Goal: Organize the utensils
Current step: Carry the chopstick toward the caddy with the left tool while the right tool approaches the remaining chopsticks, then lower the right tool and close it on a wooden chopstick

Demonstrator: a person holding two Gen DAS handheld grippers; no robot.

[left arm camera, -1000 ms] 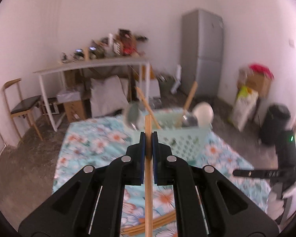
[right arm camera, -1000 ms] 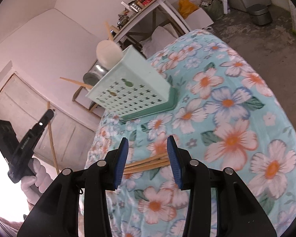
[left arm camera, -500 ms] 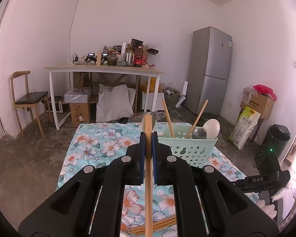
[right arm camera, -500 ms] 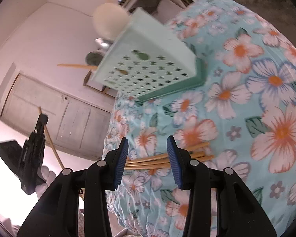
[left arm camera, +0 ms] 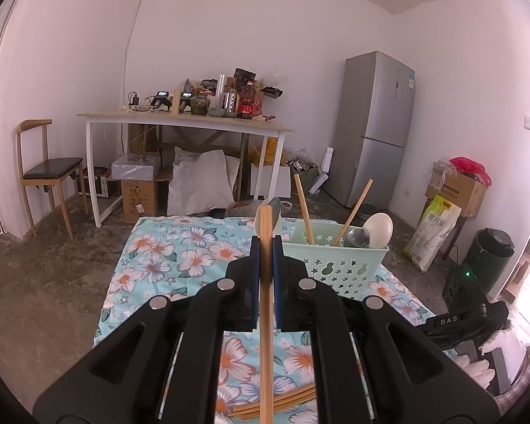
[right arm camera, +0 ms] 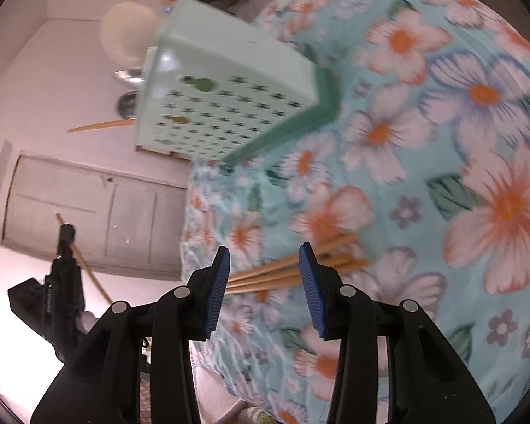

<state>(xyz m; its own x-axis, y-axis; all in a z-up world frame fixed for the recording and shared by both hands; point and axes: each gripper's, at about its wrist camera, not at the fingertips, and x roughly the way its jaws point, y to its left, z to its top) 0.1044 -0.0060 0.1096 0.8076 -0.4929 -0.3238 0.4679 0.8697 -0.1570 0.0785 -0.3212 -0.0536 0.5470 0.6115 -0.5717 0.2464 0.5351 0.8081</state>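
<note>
Floral cloth; left gripper clamps chopstick, right gripper parted

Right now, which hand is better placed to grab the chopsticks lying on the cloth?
Right. Its tongs are open and aimed down at the loose chopsticks, framing them. The left tongs are already shut on a chopstick.

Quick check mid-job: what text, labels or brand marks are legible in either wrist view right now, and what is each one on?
"DAS": white letters on the black right gripper; the rest is hidden.
Yellow-and-white sack: large characters, too blurred to read.
Grey refrigerator: blue sticker, too small.
Black left gripper: white lettering along its body, blurred.
</note>
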